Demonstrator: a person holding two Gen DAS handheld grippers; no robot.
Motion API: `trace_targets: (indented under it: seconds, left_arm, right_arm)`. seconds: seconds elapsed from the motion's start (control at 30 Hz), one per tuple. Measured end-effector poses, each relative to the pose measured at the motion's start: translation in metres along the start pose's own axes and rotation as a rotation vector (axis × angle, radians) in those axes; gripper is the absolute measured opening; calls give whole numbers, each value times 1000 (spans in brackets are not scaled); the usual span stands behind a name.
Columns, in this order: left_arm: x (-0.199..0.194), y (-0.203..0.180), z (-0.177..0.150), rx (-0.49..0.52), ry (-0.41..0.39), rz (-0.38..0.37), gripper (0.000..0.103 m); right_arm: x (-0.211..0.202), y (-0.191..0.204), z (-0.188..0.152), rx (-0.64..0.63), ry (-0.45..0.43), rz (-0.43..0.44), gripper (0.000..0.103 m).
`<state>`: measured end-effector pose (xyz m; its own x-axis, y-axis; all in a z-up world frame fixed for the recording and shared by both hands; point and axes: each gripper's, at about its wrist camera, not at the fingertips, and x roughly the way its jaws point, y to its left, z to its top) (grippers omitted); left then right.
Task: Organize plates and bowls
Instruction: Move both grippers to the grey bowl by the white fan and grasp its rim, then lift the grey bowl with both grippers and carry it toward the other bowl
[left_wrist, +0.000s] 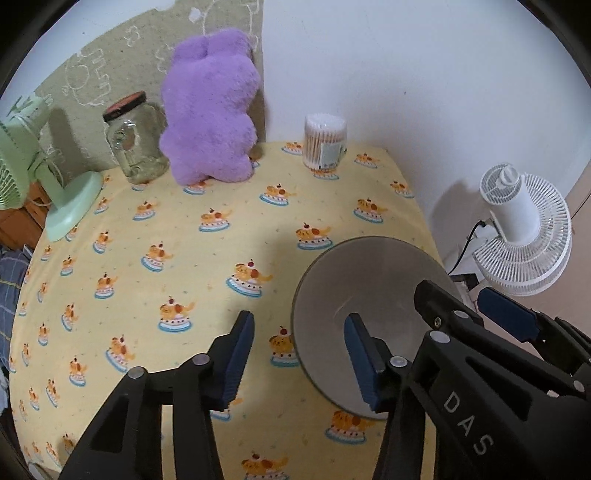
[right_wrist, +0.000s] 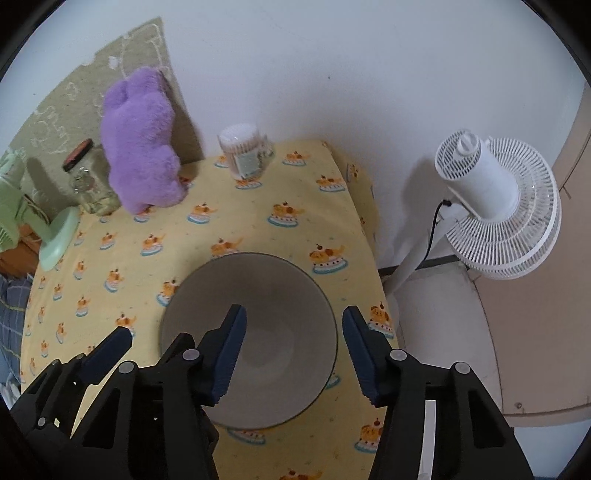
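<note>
Green fan (left_wrist: 22, 173): far forward and left of the left claw, at the table edge, probably parked there to leave the middle free
Jar (left_wrist: 133, 144): forward-left of the left claw, upright against the back, lid on; just left of the plush
Plush (left_wrist: 212, 110): straight ahead of the left claw, leaning on the wall, which keeps it standing
Swabs (left_wrist: 325, 142): forward-right of the left claw, at the back edge, well apart from the bowl
Left claw (left_wrist: 299, 354): jaws apart, holding nothing; it hovers over bare cloth (left_wrist: 166, 221) with the bowl's left rim just behind its right finger, so I judge it is standing by, not gripping
Bowl (right_wrist: 251, 332): grey, upright, empty, resting on the cloth near the table's right edge; directly under the right claw and just right of the left claw
Right claw (right_wrist: 293, 347): jaws apart, nothing held; left finger over the bowl's inside, right finger outside the right rim, so the wall sits between them, placed to pinch the rim
White fan (right_wrist: 495, 206): right of and beyond the right claw, off the table on the floor
Plates: none in view from either claw
</note>
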<state>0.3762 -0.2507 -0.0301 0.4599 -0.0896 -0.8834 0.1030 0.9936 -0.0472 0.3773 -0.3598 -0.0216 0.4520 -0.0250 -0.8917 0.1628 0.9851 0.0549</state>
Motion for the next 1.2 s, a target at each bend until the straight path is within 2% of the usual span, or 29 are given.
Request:
trace_targets:
  seconds: [0.17,0.23,0.3,0.4,0.53,0.8,1.2]
  left_arm:
    - [19,-6,0,17,38,-3,39]
    - [24,-9,0,25,50,-5,32]
    - [28,-11,1,33,59,-4,30]
    - [32,-13,2,36,55,8,30]
    - [36,-13,6,42,44,34,24]
    - [37,-8,6,31,61,38,22]
    - [11,2,-5,32,76,38,22]
  right_arm:
    - [19,-7,0,12,35,-5,50]
    - [27,-11,0,24,59,0,43]
    - [34,-13,0,32,75,1,34]
    - [40,-15,0,33,83,0,28]
    - [41,-16,3,32,74,-5,22]
    - [39,-12,5,22,78,-25,20]
    - [13,-2,-9,18,84,-24,20]
